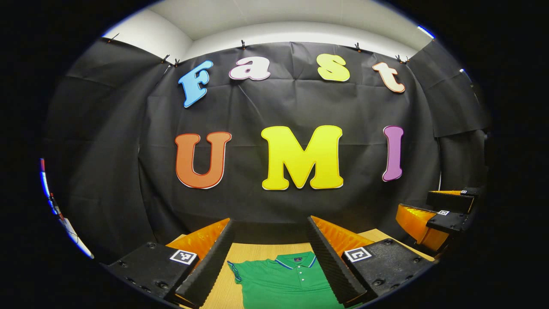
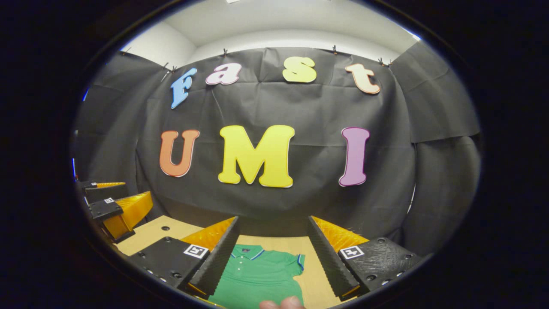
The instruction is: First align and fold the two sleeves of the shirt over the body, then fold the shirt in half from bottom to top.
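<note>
So the green polo shirt (image 1: 285, 279) is lying flat on the wooden desk (image 1: 381, 235), collar toward the far edge. Left gripper (image 1: 272, 262) and right gripper (image 2: 271, 259) both hover above it, jaws spread wide, holding nothing.

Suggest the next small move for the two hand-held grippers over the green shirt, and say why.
Probably lower both toward the sleeves. The shirt lies flat on the table, collar away, sleeves still spread out. The left hand-held gripper and right hand-held gripper hang open above it, touching nothing. So no fold has begun, and each sleeve needs gripping first.
</note>
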`<state>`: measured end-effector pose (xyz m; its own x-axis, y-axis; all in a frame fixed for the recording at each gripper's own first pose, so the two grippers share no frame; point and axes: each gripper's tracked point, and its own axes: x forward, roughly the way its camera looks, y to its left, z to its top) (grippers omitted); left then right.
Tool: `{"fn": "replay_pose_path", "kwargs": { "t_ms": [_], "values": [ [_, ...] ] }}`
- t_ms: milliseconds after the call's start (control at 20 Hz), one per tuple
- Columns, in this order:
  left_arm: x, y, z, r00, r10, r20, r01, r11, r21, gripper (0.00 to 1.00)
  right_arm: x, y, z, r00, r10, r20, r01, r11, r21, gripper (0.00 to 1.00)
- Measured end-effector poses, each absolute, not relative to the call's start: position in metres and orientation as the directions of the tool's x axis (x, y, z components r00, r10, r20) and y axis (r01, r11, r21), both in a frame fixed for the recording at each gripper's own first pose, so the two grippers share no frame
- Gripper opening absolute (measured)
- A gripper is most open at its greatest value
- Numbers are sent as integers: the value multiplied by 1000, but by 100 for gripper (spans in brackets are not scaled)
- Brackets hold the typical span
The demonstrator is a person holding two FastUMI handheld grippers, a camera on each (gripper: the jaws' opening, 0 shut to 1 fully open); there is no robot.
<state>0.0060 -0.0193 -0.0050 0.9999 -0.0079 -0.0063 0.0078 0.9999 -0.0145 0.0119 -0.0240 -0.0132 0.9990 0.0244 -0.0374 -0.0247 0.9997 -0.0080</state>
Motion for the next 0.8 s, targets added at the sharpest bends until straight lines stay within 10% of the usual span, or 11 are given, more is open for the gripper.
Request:
{"fn": "replay_pose_path", "kwargs": {
  "t_ms": [800],
  "values": [
    [28,-26,-19,998,22,-51,-22,1000,3,100,169,-107,-244,870,13,-493,-56,996,-73,97]
  ]
}}
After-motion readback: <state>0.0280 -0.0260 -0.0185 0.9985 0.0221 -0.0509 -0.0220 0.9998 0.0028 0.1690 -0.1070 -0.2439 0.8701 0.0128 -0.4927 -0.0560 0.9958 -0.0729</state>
